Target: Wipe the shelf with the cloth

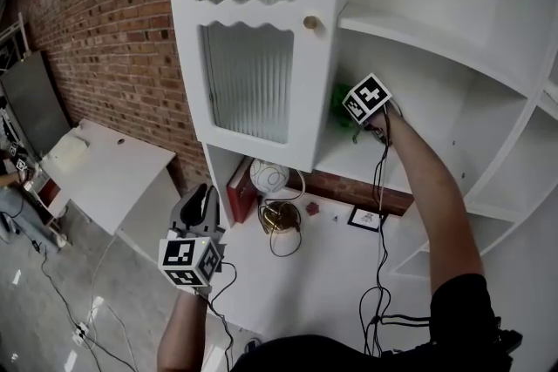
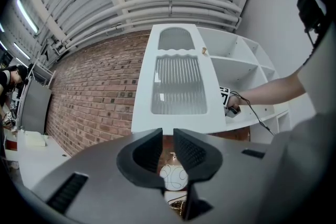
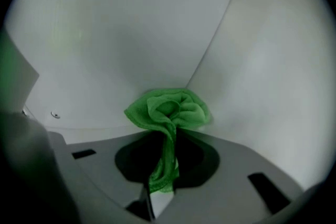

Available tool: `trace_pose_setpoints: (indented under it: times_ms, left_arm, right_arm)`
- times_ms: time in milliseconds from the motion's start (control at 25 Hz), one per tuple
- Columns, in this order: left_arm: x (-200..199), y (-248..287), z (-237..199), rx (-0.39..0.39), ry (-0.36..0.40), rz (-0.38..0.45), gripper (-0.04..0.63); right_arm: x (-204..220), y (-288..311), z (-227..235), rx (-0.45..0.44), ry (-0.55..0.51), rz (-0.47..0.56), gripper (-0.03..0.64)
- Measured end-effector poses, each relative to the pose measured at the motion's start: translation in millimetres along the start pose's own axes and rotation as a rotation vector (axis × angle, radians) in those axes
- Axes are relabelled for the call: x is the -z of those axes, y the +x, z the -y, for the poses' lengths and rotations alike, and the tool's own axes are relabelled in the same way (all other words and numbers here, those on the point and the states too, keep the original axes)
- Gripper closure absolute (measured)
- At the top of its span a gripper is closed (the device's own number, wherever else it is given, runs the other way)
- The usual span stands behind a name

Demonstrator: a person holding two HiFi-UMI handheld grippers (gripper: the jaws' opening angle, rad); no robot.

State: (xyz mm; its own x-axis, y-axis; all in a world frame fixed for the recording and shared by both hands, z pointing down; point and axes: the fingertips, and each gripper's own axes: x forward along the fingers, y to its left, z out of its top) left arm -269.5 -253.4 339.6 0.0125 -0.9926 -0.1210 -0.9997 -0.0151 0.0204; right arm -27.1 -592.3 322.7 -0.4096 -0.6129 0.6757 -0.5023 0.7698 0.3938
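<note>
While my right gripper [image 3: 169, 157] pinches a tail of the green cloth [image 3: 168, 110], the bunched head sits straight ahead of the jaw tips, deep in a back corner of the white cabinet [image 1: 183, 30], over the shelf [image 1: 353, 154]. Whether it touches the board I cannot tell. The tail runs back along the jaws' own line. My left gripper [image 2: 167, 150], jaws narrowly apart and empty, hangs low, well clear, so the wiping looks to fall to the right.

The cloth [image 3: 168, 113] was bright green against the plain white shelf [image 1: 418, 35], the wall [image 1: 105, 39] was red-brown brick with pale mortar lines, the door's pane [image 1: 248, 83] was vertically ribbed grey, and the book [image 1: 240, 190] was dark red.
</note>
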Motion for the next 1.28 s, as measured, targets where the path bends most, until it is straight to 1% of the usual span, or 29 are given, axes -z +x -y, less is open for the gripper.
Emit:
trace_pose_setpoints:
  times_ms: [160,320,480,680,880,1080,1200,1280]
  left_arm:
    - [8,10,14,0.043,-0.005,-0.012,0.532]
    - [8,26,38,0.107,-0.010,-0.012,0.532]
    - [10,40,63,0.169,-0.019,-0.012,0.532]
    - [13,53,92,0.237,-0.028,-0.010,0.532]
    - [16,55,103,0.266,-0.039,-0.012,0.532]
    - [17,52,104,0.271,-0.055,-0.011,0.532]
    - [18,50,101,0.268,-0.078,-0.015,0.532]
    - [18,48,98,0.264,-0.082,-0.015,0.532]
  right_arm:
    - [30,-12,16,0.040,0.006,-0.045,0.563]
    - [66,-32,39,0.073,0.051,-0.090,0.563]
    - [105,-53,61,0.132,0.063,-0.156,0.563]
    - [141,-72,78,0.198,0.067,-0.230,0.563]
    - [177,-91,96,0.290,0.042,-0.384,0.563]
    - [210,-105,102,0.366,-0.025,-0.603,0.563]
    - [218,-104,99,0.388,-0.043,-0.660,0.565]
    - [223,-107,102,0.405,-0.034,-0.693,0.565]
